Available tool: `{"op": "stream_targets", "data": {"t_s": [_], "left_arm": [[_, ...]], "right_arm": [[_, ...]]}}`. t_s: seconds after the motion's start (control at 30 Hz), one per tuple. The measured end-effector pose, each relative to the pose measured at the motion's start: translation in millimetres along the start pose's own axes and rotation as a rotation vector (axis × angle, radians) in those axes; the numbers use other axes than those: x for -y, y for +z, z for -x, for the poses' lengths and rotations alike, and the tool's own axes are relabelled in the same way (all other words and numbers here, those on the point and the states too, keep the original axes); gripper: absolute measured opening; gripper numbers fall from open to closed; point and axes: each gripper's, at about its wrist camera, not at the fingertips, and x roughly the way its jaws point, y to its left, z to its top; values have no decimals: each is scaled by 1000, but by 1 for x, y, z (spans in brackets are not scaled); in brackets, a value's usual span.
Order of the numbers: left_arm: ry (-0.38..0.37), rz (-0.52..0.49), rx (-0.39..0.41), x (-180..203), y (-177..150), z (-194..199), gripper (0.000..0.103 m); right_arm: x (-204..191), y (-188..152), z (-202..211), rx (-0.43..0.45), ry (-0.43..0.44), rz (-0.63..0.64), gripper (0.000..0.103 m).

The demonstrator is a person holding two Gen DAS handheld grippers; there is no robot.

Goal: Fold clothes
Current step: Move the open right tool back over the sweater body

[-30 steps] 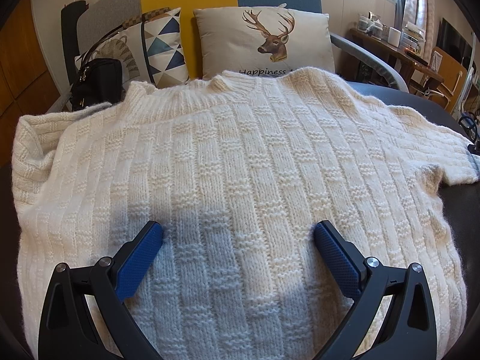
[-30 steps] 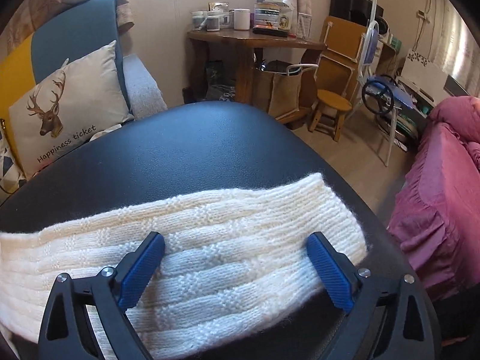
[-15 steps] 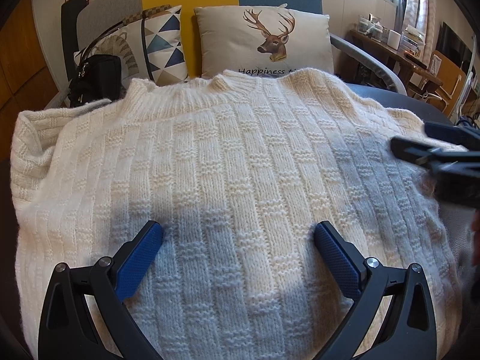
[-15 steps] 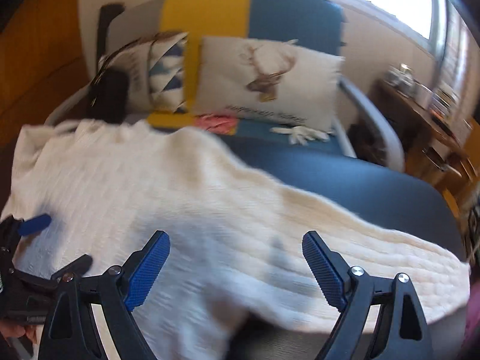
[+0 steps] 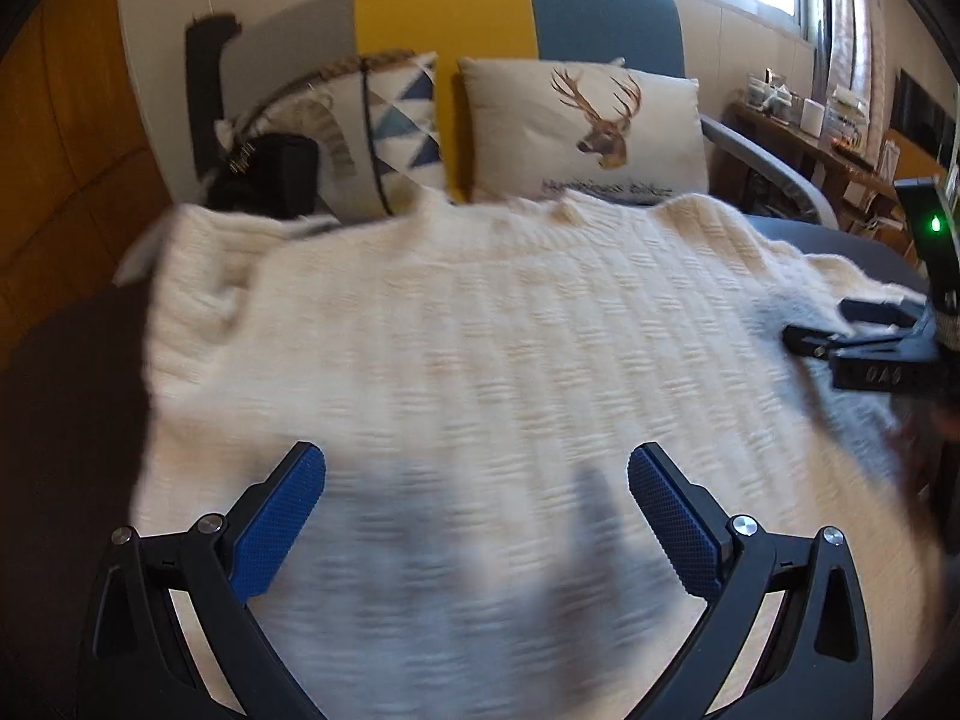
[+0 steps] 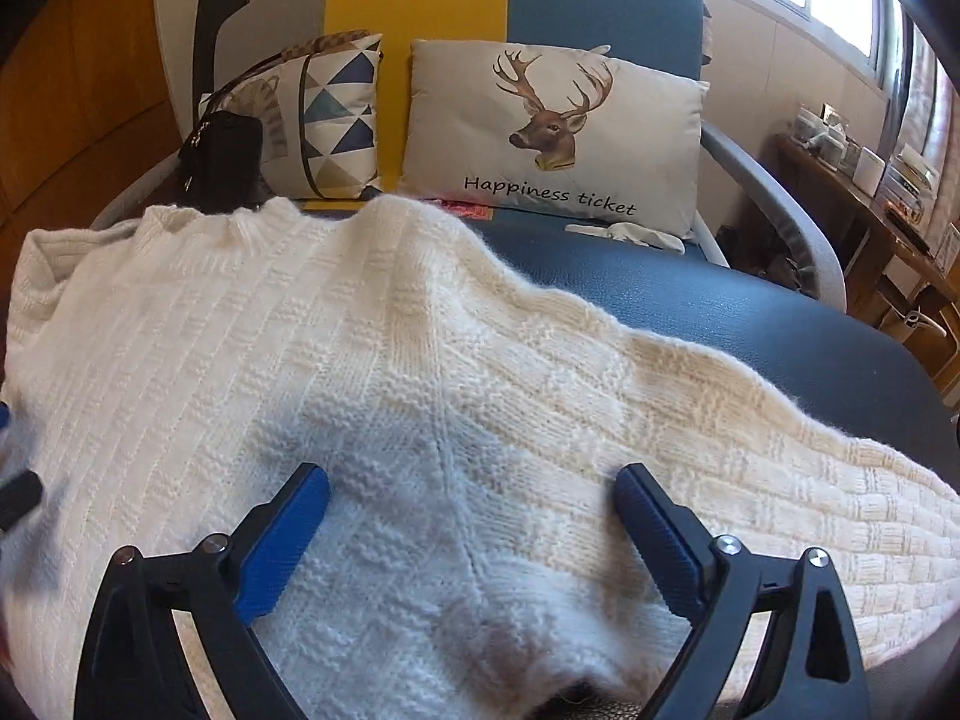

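A cream knitted sweater (image 5: 480, 360) lies spread flat on a dark table, neck towards the sofa. My left gripper (image 5: 477, 492) is open and empty, just above the sweater's lower body. My right gripper (image 6: 471, 510) is open and empty, above the seam where the right sleeve (image 6: 750, 468) joins the body. The sleeve stretches out to the right. The right gripper also shows at the right edge of the left wrist view (image 5: 870, 342). The left gripper's tip shows at the left edge of the right wrist view (image 6: 15, 492).
A sofa (image 6: 600, 6) with a deer cushion (image 6: 552, 132), a triangle-pattern cushion (image 6: 336, 114) and a black bag (image 6: 225, 159) stands behind the table (image 6: 750, 324). A wooden side table with jars (image 6: 864, 180) is at the far right.
My right gripper swung left from the sleeve end to the sleeve's shoulder seam. My left gripper shifted right and lifted a little; its view is blurred by motion. Both stayed open.
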Motion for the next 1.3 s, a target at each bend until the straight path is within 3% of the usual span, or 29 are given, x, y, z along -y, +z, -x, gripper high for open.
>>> {"op": "stream_targets", "data": {"t_s": [0.1, 0.3, 0.43, 0.5, 0.6, 1.07, 1.3], "left_arm": [[61, -10, 31, -27, -9, 9, 103], [142, 74, -18, -69, -18, 2, 103], [97, 148, -108, -86, -26, -11, 103], [64, 185, -154, -92, -29, -19, 103], [32, 218, -160, -99, -31, -19, 103], [72, 185, -150, -82, -34, -9, 103], [49, 178, -148, -78, -34, -7, 103]], "right_arm": [[-8, 11, 18, 8, -58, -26, 95], [-60, 33, 23, 0, 73, -37, 94], [-83, 28, -1, -45, 95, -48, 94], [-87, 21, -7, -33, 64, -38, 95], [-89, 19, -6, -13, 49, -6, 95], [-57, 4, 8, -3, 19, -35, 97], [-68, 17, 17, -47, -72, -45, 96]]}}
